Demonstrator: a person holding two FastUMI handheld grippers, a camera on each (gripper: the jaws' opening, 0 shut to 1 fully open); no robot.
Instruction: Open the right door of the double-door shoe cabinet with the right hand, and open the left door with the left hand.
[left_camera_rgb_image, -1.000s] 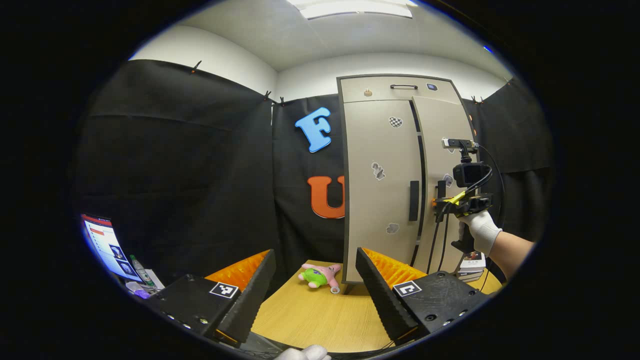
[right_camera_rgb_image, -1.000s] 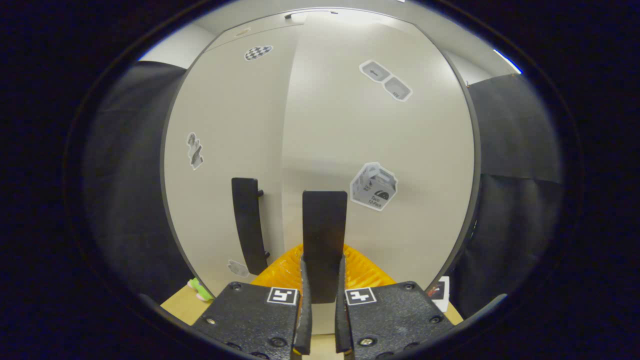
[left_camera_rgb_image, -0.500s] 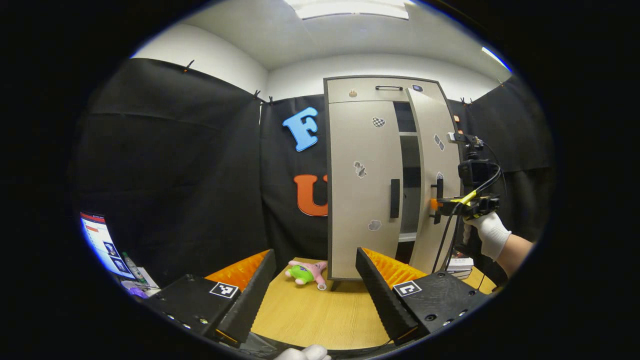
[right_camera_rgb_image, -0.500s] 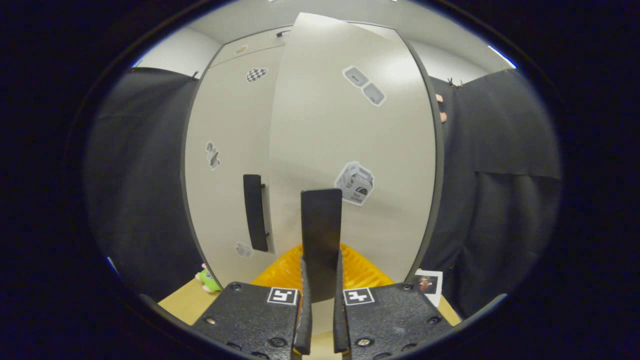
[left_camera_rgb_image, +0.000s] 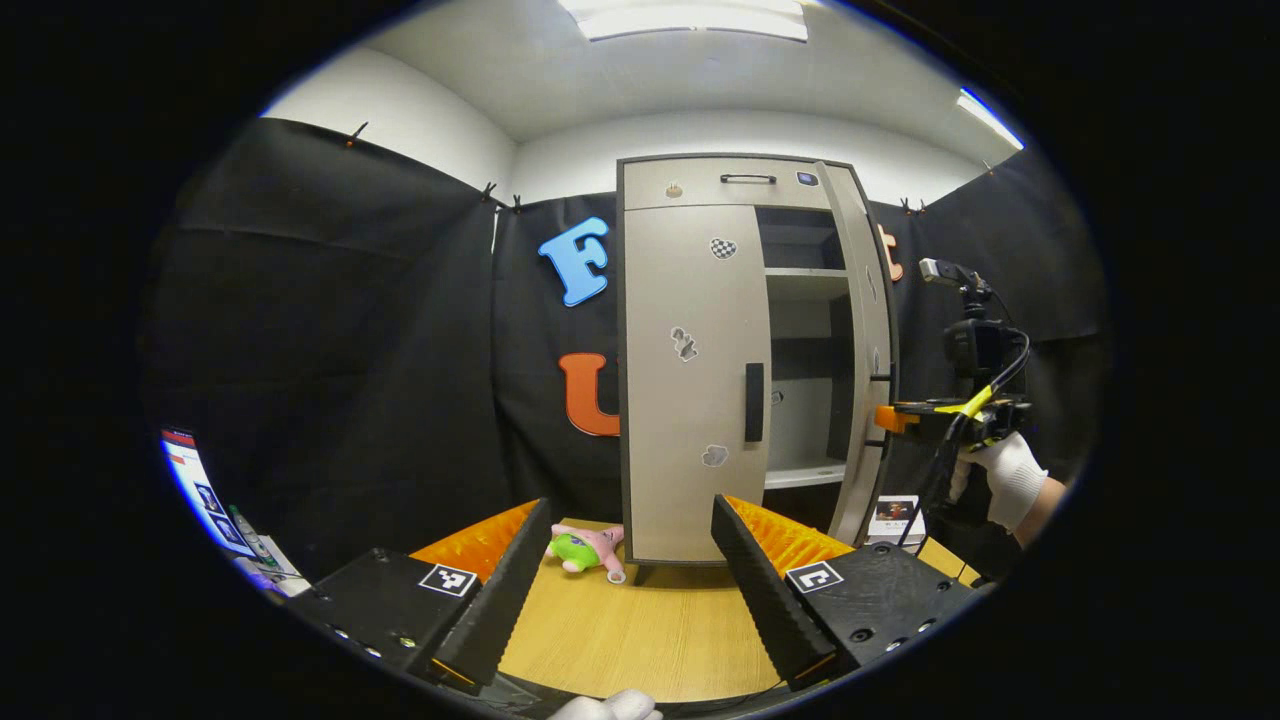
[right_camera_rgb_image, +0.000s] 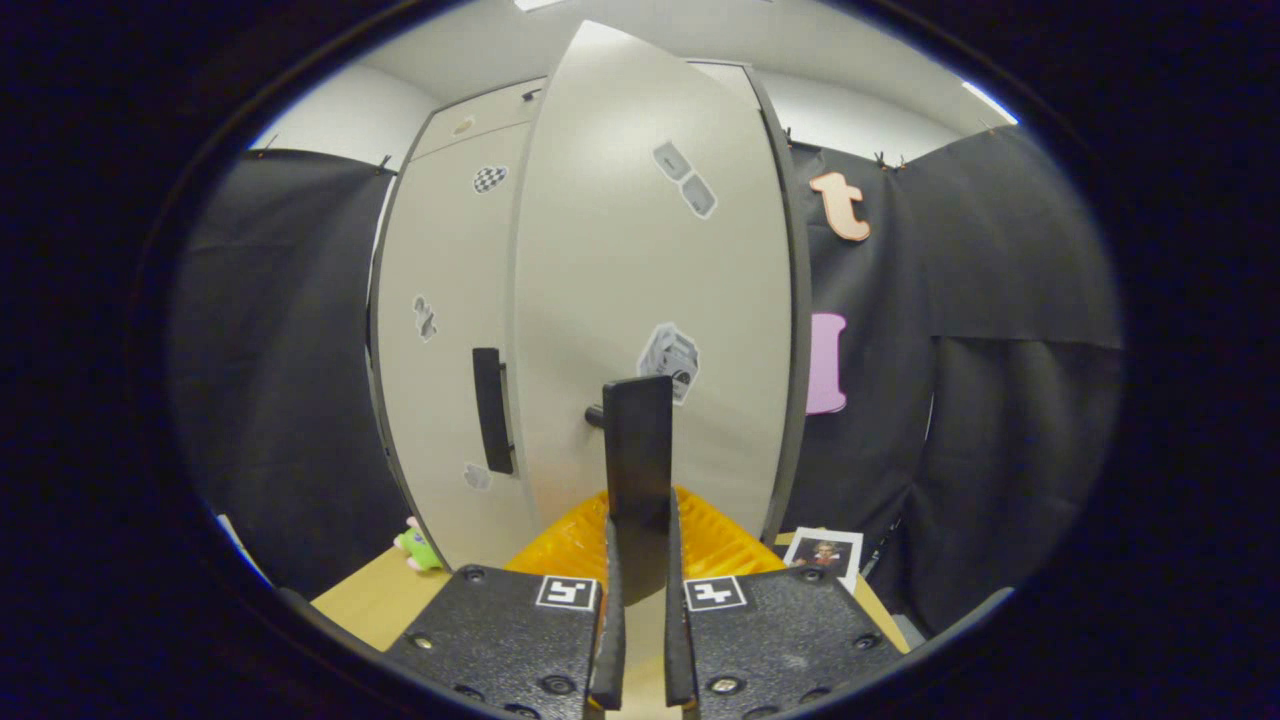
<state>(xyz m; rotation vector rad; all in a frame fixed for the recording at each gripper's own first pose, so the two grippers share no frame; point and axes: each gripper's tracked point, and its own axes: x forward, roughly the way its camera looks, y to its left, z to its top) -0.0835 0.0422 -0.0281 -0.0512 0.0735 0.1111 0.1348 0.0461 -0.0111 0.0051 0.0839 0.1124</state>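
The shoe cabinet (left_camera_rgb_image: 690, 360) stands on a wooden table (left_camera_rgb_image: 650, 630) against the booth's black wall. Its right door (right_camera_rgb_image: 650, 300) is swung well out, baring the shelves (left_camera_rgb_image: 805, 380) inside, while the left door (left_camera_rgb_image: 690, 380) lies flat and closed against the cabinet front.

The right gripper (right_camera_rgb_image: 638, 560) sits at the right door's handle (right_camera_rgb_image: 638, 450), which runs upright between its two fingers; the jaws are drawn in to a narrow slot and both fingers press on the handle's sides. In the left gripper view this same gripper, held by a gloved hand (left_camera_rgb_image: 1000, 480), is at the edge of the open door, to the right of the cabinet.

The left gripper (left_camera_rgb_image: 630, 570) hangs well in front of the cabinet with its jaws spread wide and nothing between them. The left door's handle (left_camera_rgb_image: 754, 402) is well apart from it, above the right finger.

A small plush toy (left_camera_rgb_image: 585, 548) lies on the table at the cabinet's left foot. A small box with a picture on it (left_camera_rgb_image: 893, 515) rests by the cabinet's right foot, below the open door.
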